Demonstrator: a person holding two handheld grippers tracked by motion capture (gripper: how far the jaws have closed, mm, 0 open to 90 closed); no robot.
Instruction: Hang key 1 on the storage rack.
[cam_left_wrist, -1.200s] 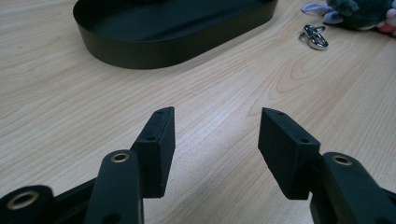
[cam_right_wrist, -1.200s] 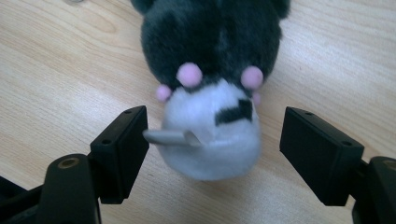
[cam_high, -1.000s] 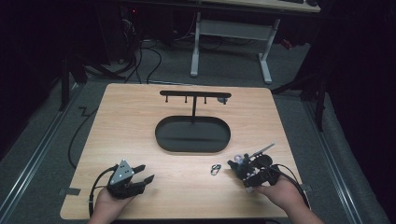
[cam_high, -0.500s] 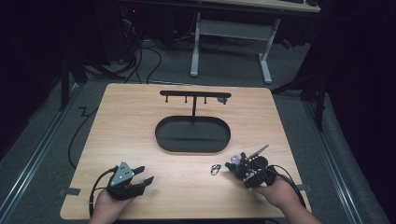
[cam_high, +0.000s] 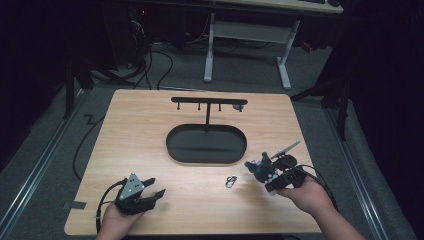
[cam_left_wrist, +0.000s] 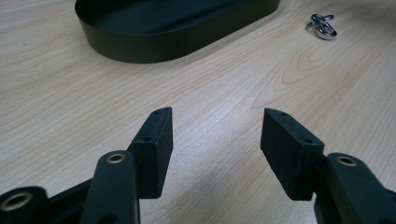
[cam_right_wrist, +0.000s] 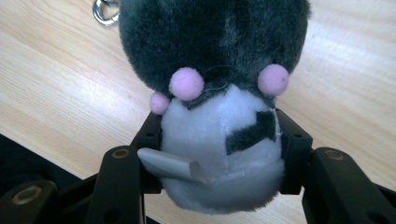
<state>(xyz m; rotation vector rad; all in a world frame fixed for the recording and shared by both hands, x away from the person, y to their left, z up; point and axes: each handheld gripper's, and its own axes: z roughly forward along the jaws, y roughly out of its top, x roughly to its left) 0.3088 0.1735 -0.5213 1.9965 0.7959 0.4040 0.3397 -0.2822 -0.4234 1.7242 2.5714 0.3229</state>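
Grippers number two in the high view: the left gripper (cam_high: 156, 187) near the table's (cam_high: 130, 130) front edge, the right gripper (cam_high: 256, 168) lifted beside one metal clasp (cam_high: 230, 181). One black oval tray (cam_high: 206, 144) carries one hook stand (cam_high: 208, 102). Left gripper view: its jaws, just opening, stand apart over bare wood with nothing between them. Right gripper view: both pads squeeze one grey-and-white plush toy (cam_right_wrist: 219, 112) with three pink pompoms.
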